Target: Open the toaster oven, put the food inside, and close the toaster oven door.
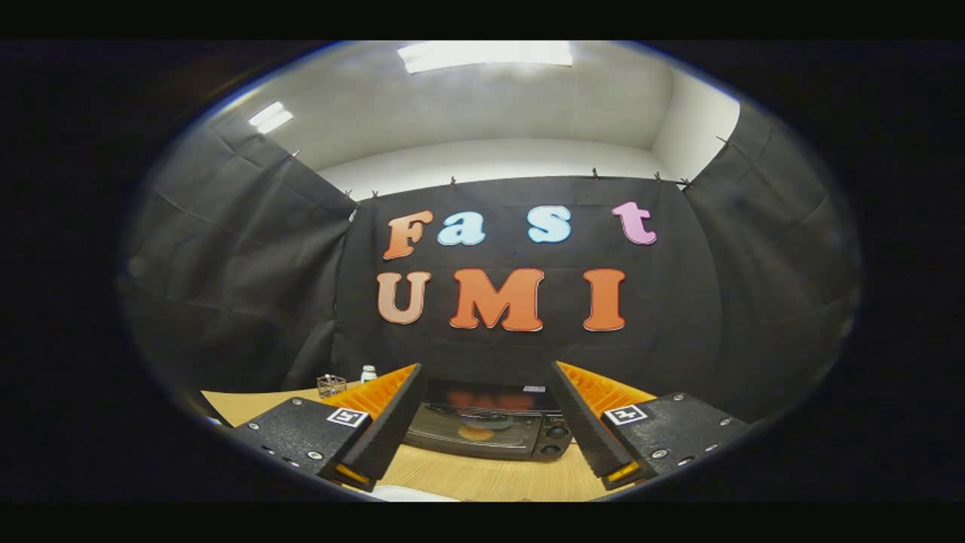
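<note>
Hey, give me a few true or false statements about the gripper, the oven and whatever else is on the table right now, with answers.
1. The gripper is open, with nothing between its fingers. True.
2. The oven sits beyond the fingers, seen through the gap between them. True.
3. The fingers are clamped on the oven's door. False: they are spread apart and short of the oven, touching nothing.
4. The oven stands on a wooden table. True.
5. The oven's knobs are on its left side. False: they are at its right end.
6. A small white bottle stands right of the oven. False: it is to the oven's left, beside a small clear container.
</note>
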Demonstrator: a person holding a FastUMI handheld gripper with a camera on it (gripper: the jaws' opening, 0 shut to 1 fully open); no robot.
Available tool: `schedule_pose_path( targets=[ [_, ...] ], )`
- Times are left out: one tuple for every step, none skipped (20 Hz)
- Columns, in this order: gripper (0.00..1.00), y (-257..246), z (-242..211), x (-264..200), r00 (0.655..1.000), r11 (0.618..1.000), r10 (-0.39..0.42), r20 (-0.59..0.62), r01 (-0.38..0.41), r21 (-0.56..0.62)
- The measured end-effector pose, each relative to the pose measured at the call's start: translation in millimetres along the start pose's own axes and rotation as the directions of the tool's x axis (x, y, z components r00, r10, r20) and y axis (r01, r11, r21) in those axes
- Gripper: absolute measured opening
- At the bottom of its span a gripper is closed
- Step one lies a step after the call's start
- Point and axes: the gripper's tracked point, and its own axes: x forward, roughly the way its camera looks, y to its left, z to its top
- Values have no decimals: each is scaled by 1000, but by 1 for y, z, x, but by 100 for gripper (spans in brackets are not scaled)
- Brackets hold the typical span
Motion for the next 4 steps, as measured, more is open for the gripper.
schedule_pose_path(
  targets=[
    [98, 0, 0, 0, 1000, 1000, 0, -1, 0, 0],
    [98, 0, -1, 2, 1000, 1000, -2, -2, 2, 0],
    [98, -1, 0, 2, 1000, 1000, -3, -1, 3, 1],
    [97, -1, 1, 3, 1000, 1000, -4, -1, 4, 2]
  ],
)
